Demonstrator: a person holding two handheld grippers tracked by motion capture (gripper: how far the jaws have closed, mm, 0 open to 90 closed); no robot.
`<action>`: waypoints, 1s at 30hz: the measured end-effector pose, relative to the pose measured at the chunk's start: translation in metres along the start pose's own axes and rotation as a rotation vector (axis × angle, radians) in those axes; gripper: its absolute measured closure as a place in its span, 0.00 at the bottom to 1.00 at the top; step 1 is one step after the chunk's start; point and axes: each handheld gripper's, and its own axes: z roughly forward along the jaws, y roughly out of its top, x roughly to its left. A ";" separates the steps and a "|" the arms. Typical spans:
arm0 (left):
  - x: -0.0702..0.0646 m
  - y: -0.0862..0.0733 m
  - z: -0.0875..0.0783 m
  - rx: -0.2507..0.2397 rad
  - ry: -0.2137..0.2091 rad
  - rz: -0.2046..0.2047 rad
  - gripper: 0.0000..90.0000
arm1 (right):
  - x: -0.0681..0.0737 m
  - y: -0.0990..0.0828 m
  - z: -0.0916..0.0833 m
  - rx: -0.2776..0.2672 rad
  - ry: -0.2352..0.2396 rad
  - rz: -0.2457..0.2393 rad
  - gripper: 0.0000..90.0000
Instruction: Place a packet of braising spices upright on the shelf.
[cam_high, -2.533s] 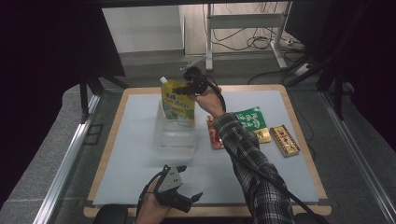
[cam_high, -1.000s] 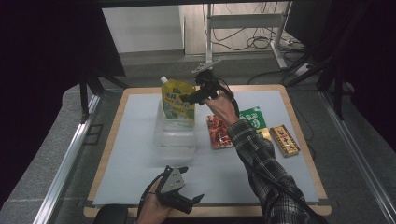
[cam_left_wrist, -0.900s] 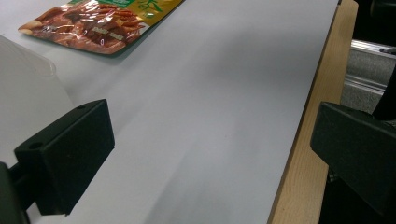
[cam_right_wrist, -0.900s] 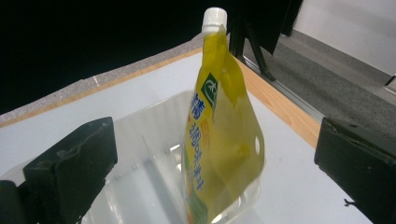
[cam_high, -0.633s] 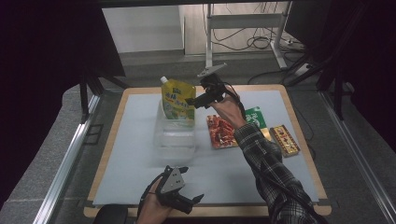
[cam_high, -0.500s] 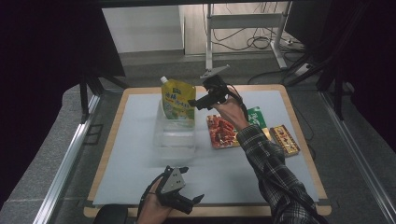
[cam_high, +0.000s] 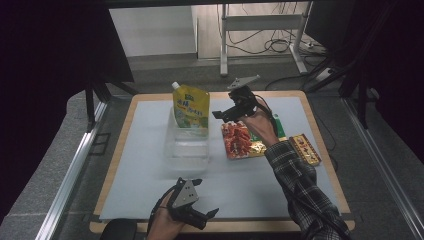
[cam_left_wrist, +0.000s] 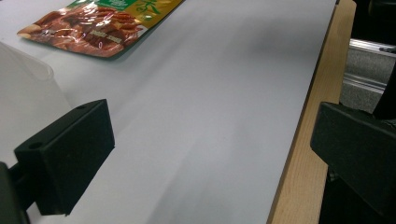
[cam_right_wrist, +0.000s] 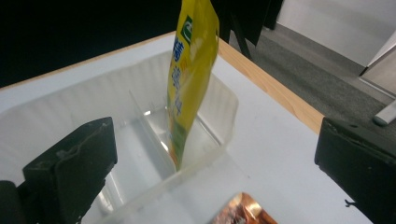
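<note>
One yellow spouted pouch (cam_high: 191, 109) stands upright in the far compartment of my clear plastic tray (cam_high: 187, 150), leaning against the back wall; in the right gripper view I see the same pouch (cam_right_wrist: 191, 70) rising from the tray (cam_right_wrist: 140, 140) beside a clear divider, its foot down in the corner of that compartment. My right gripper (cam_high: 223, 114) hangs in the air just to the right of the pouch, not touching it, with its jaws spread wide and nothing between them; the grey three-cornered plate sits on top of it. Below that gripper, just beside the tray's right wall, lies a flat red snack packet (cam_high: 236, 141), and in the right gripper view I catch one shiny corner of it at the bottom edge. To the right of my hand I see a green packet (cam_high: 276, 125), partly covered by my hand and sleeve, and farther right a red-and-gold packet (cam_high: 305, 149) lying flat. All of this rests on a pale mat over the wooden table (cam_high: 320, 150). My left gripper (cam_high: 197, 215) sits low near the front edge of the table, well apart from the tray, its jaws also spread wide and holding nothing; the left gripper view looks across bare mat toward the red snack packet (cam_left_wrist: 88, 30), with a clear wall of the tray at the left edge.
</note>
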 end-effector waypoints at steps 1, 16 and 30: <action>0.000 0.000 0.000 0.000 0.001 0.001 0.00 | 0.000 -0.002 -0.001 0.002 0.002 0.004 0.00; -0.002 0.001 0.000 -0.013 -0.006 0.014 0.00 | -0.004 -0.034 -0.024 0.007 0.002 0.037 0.00; -0.001 0.000 0.000 0.001 0.005 0.021 0.00 | -0.014 -0.067 -0.050 0.002 -0.044 0.085 0.00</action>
